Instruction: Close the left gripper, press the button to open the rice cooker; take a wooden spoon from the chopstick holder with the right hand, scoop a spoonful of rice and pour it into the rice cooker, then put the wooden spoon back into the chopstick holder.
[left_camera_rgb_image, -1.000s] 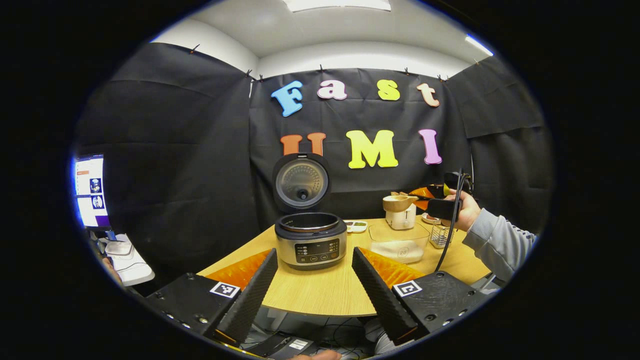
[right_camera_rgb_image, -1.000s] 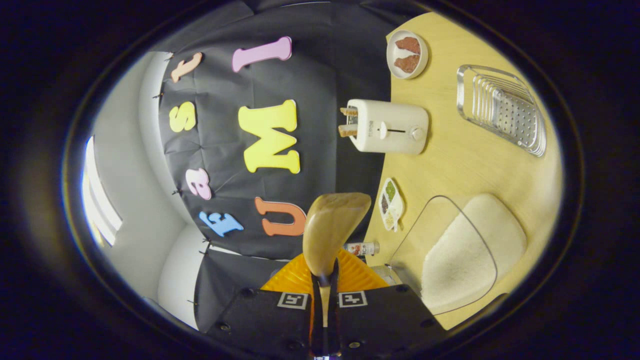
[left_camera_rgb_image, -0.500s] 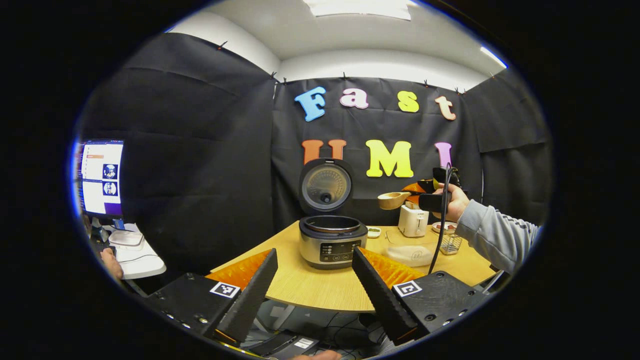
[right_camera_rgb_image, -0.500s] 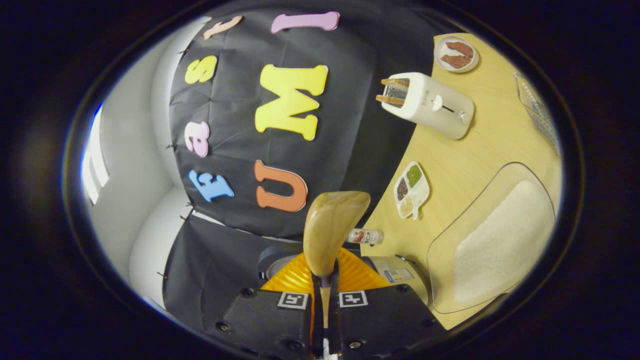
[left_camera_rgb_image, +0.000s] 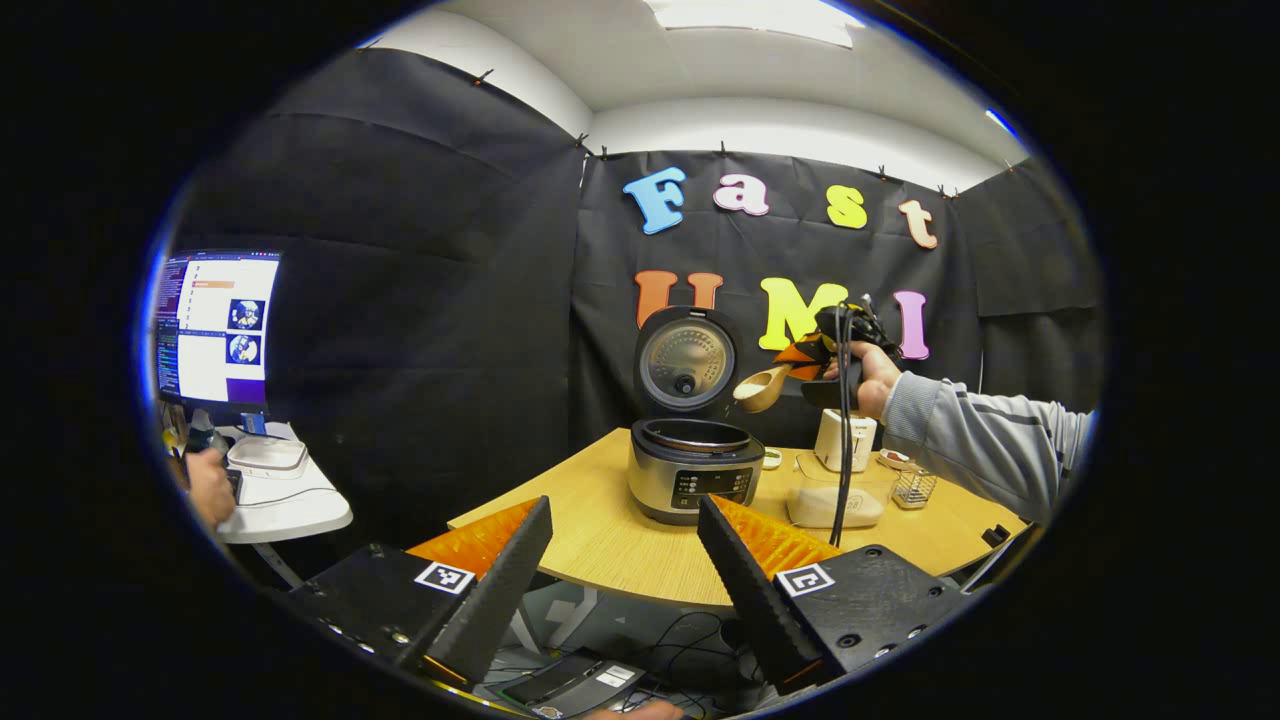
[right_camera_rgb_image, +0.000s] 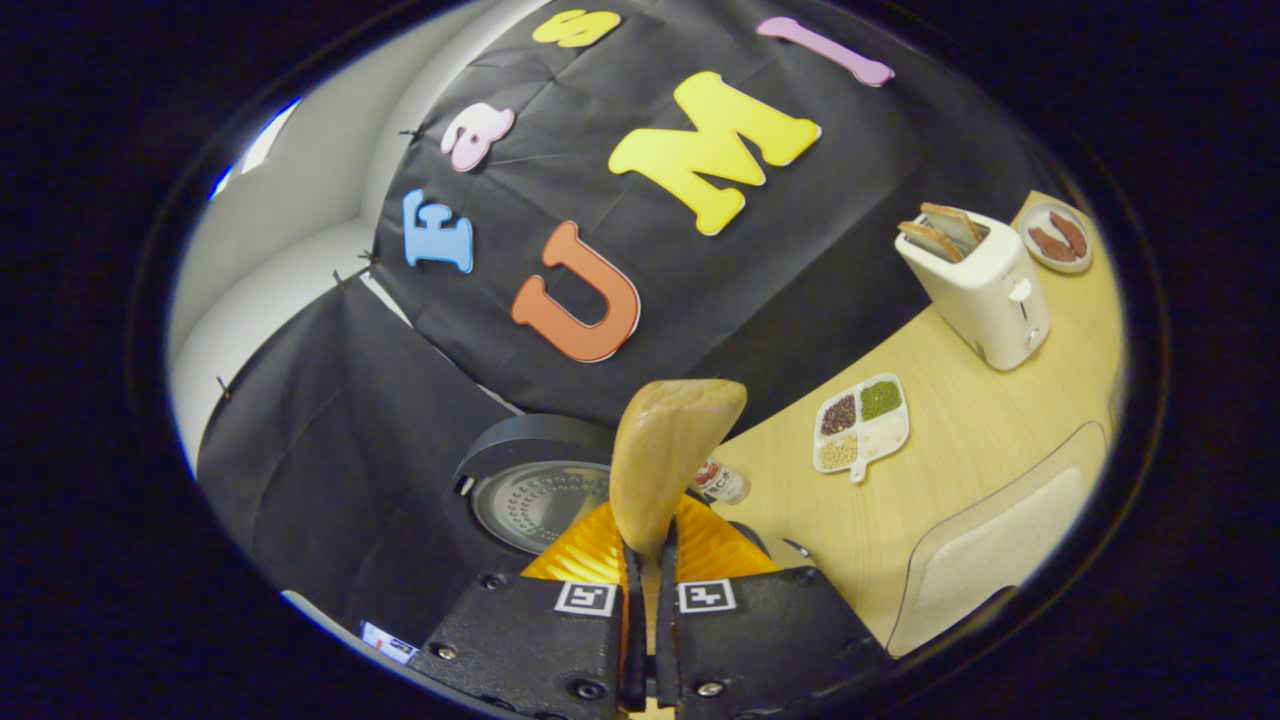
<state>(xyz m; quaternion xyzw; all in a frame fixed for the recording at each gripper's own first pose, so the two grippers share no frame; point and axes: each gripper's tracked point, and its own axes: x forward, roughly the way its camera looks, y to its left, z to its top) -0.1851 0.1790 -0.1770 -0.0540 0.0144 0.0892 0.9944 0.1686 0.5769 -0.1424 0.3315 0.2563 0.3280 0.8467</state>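
Rice is the worry at this moment. My right claw (right_camera_rgb_image: 648, 640) has its two fingers pressed together on the handle of the wooden spoon (right_camera_rgb_image: 665, 455), and in the left gripper view I see the spoon's bowl (left_camera_rgb_image: 762, 388) held in the air just beside the raised lid (left_camera_rgb_image: 686, 360) of the rice cooker (left_camera_rgb_image: 694, 468), above the right side of the open pot. The bowl looks tilted, mouth turned partly to the side. I cannot tell from either view how much rice is in it.

My left claw (left_camera_rgb_image: 622, 560) is wide open and holds nothing — it hangs low in front of the table (left_camera_rgb_image: 620, 545), well apart from the cooker.

What could go wrong, as I judge it:
- If I turn my wrist before the bowl is over the middle of the pot, grains will fall on the rim or on the table.
- The spoon is close to the lid, so a quick move may knock it and shake the rice out.
- I grip only the thin handle — it may rotate between my fingers during the pour.

The container of rice (left_camera_rgb_image: 835, 505) and the chopstick holder (left_camera_rgb_image: 913, 487) stand on the table to the right of the cooker, near the toaster (right_camera_rgb_image: 985, 290).
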